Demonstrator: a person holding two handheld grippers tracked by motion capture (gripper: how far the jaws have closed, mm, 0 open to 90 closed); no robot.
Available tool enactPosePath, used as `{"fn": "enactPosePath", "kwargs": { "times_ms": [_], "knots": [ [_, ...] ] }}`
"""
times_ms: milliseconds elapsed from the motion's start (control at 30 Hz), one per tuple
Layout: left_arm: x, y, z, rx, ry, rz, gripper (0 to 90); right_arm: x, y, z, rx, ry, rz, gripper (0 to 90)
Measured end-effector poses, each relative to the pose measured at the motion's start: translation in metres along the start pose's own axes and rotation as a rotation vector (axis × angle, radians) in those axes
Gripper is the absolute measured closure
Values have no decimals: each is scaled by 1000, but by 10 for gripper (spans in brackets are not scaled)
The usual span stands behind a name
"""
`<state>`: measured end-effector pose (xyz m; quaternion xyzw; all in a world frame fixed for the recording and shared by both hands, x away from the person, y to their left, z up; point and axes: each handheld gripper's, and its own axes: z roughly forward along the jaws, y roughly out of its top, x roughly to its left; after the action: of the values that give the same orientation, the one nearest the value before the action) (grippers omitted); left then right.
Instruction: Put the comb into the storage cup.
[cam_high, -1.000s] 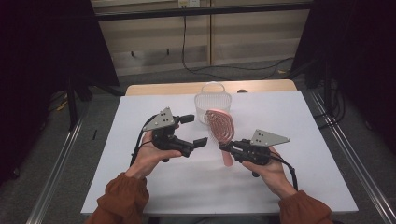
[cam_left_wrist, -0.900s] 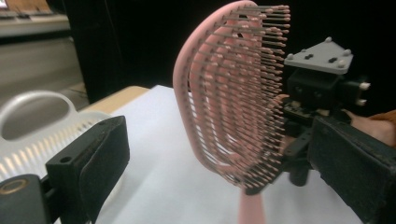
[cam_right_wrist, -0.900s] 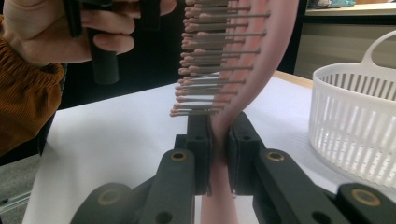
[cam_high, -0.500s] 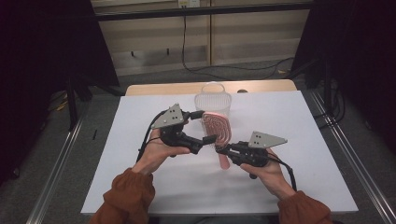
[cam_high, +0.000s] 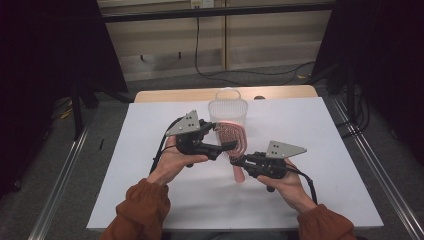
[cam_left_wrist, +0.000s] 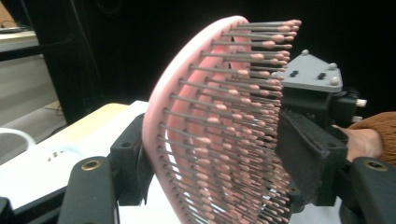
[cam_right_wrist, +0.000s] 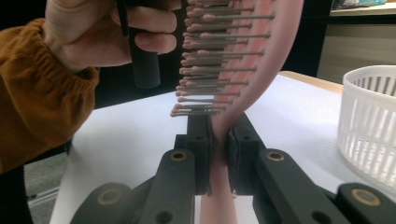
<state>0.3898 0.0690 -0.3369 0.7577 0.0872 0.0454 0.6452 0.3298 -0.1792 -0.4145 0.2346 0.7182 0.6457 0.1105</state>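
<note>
We have the pink hairbrush (cam_high: 235, 145) up off the white table (cam_high: 150, 200), held between both tongs near the middle, just in front of the white basket (cam_high: 228, 107) at the far side. Our right gripper (cam_right_wrist: 218, 156) is clamped tight on the brush's handle, jaws pinching it from both sides. Our left gripper (cam_high: 231, 146) has just been closing its jaws around the brush head; in the left gripper view the pink back sits against one jaw and the bristles (cam_left_wrist: 233, 130) reach toward the other, and we cannot tell whether that jaw presses them.
</note>
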Motion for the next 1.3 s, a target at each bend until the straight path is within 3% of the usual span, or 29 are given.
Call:
{"fn": "enactPosePath", "kwargs": {
  "times_ms": [300,400,467,667,833,900,1300],
  "knots": [
    [-3,0,0,-9,-40,-10,320,2,-1,2,4,41,-1,819],
    [-3,-1,0,-11,-52,-32,349,3,-1,2,10,51,2,819],
    [-2,-1,0,-16,-62,-69,364,3,-1,2,12,58,7,818],
    [-4,-2,2,-7,-73,-47,379,2,-2,4,18,75,14,818],
    [-6,-2,2,4,-97,-15,453,1,-4,4,27,85,28,813],
    [-8,-3,4,-6,-103,-22,518,1,-3,4,32,89,30,803],
    [-9,-2,6,-9,-106,-33,628,-1,-4,4,31,98,46,757]
  ]
}}
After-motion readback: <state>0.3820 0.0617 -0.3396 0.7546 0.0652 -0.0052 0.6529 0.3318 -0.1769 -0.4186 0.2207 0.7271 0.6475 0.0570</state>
